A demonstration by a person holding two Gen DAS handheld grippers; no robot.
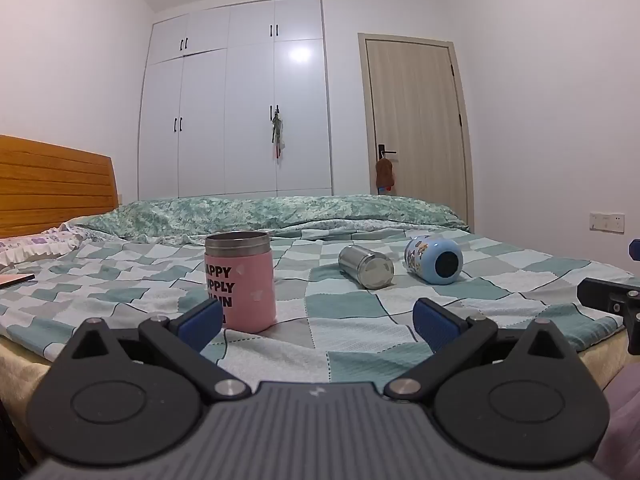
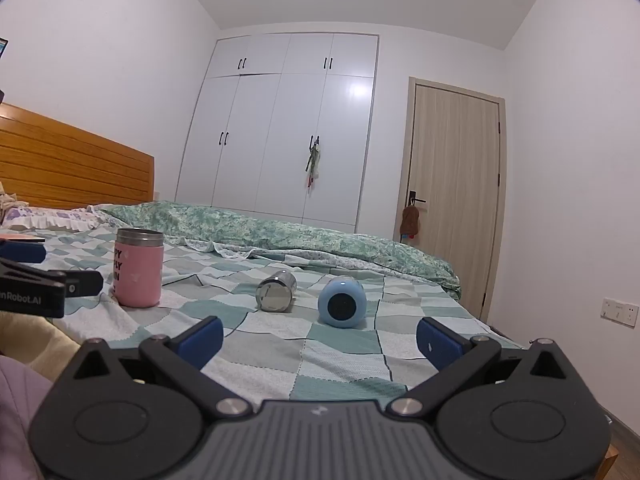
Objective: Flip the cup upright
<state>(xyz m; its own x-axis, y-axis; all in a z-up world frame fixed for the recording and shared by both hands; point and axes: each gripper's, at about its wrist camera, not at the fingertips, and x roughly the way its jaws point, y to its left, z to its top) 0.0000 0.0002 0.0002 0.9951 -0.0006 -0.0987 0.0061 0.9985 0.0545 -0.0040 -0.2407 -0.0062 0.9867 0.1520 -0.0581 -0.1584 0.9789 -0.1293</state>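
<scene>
I hold both the left gripper (image 1: pixel 318 322) and right gripper (image 2: pixel 320 338) wide apart, empty; near-left the pink cup (image 1: pixel 240 280) stands upright, the steel cup (image 1: pixel 366 266) and blue cup (image 1: pixel 434 260) lie toppled.

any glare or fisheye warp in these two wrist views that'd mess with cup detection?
Left wrist: ceiling-light glare on the wardrobe, door frame bowed, dark corner vignette; pink cup, steel cup and blue cup sharp. Right wrist: the same wardrobe glare, walls curved, cups evenly lit with soft shadows.
</scene>
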